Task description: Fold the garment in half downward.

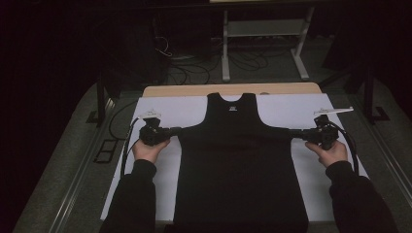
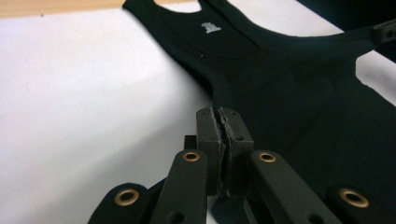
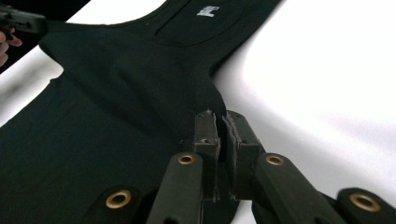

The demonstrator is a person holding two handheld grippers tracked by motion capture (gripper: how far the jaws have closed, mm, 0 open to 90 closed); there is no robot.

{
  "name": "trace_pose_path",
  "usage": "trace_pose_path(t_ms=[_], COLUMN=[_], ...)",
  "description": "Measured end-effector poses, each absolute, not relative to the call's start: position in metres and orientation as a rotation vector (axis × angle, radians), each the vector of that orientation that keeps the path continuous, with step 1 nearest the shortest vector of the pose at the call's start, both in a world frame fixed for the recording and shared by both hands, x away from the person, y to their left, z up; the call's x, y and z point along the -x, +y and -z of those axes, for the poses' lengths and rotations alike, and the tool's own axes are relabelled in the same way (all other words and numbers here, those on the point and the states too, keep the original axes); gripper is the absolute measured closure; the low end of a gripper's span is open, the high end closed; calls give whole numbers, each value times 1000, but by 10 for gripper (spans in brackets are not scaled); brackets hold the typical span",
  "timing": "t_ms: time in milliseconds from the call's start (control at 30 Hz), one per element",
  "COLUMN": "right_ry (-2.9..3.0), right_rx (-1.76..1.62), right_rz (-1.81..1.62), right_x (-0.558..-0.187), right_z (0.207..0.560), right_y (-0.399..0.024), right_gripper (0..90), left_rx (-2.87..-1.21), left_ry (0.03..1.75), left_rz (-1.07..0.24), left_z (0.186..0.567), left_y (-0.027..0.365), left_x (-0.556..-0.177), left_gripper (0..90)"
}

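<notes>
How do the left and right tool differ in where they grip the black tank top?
The left tool pinches the tank top at its left armhole corner; the right tool pinches the right armhole corner. The left tool points toward the high view's right, the right tool toward its left. Both are shut on the fabric, about level with each other, over the white sheet.

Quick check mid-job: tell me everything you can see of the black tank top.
The black tank top lies flat, neck away from the person, on a white sheet. It looks like soft knit, with a small white label inside the neck. Each gripper, left and right, is shut on a side edge below an armhole.
</notes>
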State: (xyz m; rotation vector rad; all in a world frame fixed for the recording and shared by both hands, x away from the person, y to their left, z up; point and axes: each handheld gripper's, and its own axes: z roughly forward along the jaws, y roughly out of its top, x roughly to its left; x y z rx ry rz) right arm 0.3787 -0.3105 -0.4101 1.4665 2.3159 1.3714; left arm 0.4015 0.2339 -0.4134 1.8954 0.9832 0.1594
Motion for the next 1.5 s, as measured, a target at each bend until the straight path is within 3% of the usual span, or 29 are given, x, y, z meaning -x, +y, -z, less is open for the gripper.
trace_pose_path(t_ms=[1500], right_ry=[2352], right_rx=[-1613], right_rz=[-1356], right_x=[-331], right_z=[426], right_y=[-320], right_gripper=[824], left_rx=[-1984], left_ry=[967], left_rz=[-13], left_z=[421], left_y=[230], left_x=[-353], left_gripper=[866])
